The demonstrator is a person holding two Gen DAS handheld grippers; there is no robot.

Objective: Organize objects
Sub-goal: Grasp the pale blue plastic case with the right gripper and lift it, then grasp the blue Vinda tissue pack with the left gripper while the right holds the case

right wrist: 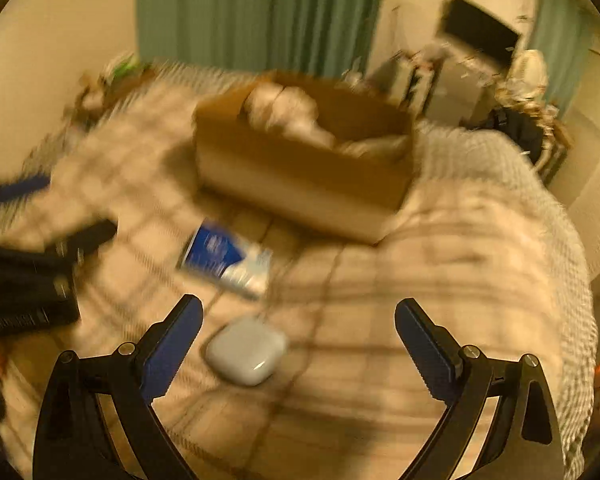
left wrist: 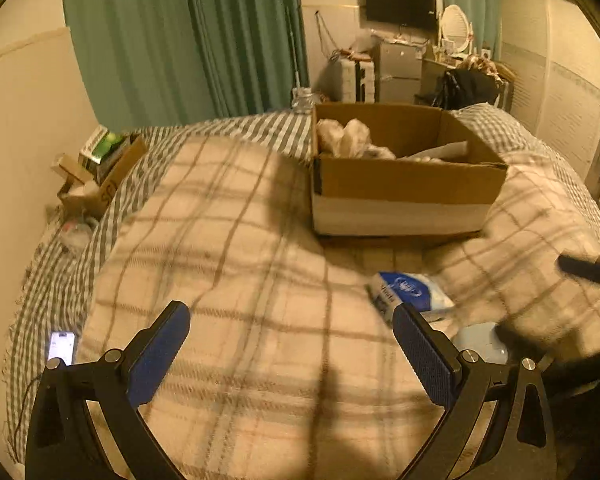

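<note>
**Two small things wait on the bed, and both grippers are wide open**

I stand by the bed (left wrist: 228, 240) and look. It has a soft checked blanket on it. A big cardboard box (left wrist: 404, 184) sits in the middle, with some pale bundles already inside.

Near the box lies a blue and white packet (right wrist: 226, 260). It looks like a soft pack, maybe tissues or wipes, but I cannot read the words. Just past it, closer to me, lies a little white case (right wrist: 246, 350) with round corners.

The right gripper (right wrist: 298, 344) hangs over the white case. Its fingers are far apart and hold nothing. The case sits nearer its left finger. The left gripper (left wrist: 292, 352) is spread open too, with only blanket between its fingers. The packet is just beside its right finger.

I think the white case is hard, light and smooth. It could slip out like a bar of soap. It looks best to pinch it across its two flat, narrow sides, right in the middle, and squeeze gently.

I think the packet is light and squashy. It will bend if held by a corner. A hold across its middle looks safer.

The blanket is puffy, so things may sink or tip when pushed.

A lit phone (left wrist: 62, 346) lies at the bed's edge, well apart from the rest.
</note>
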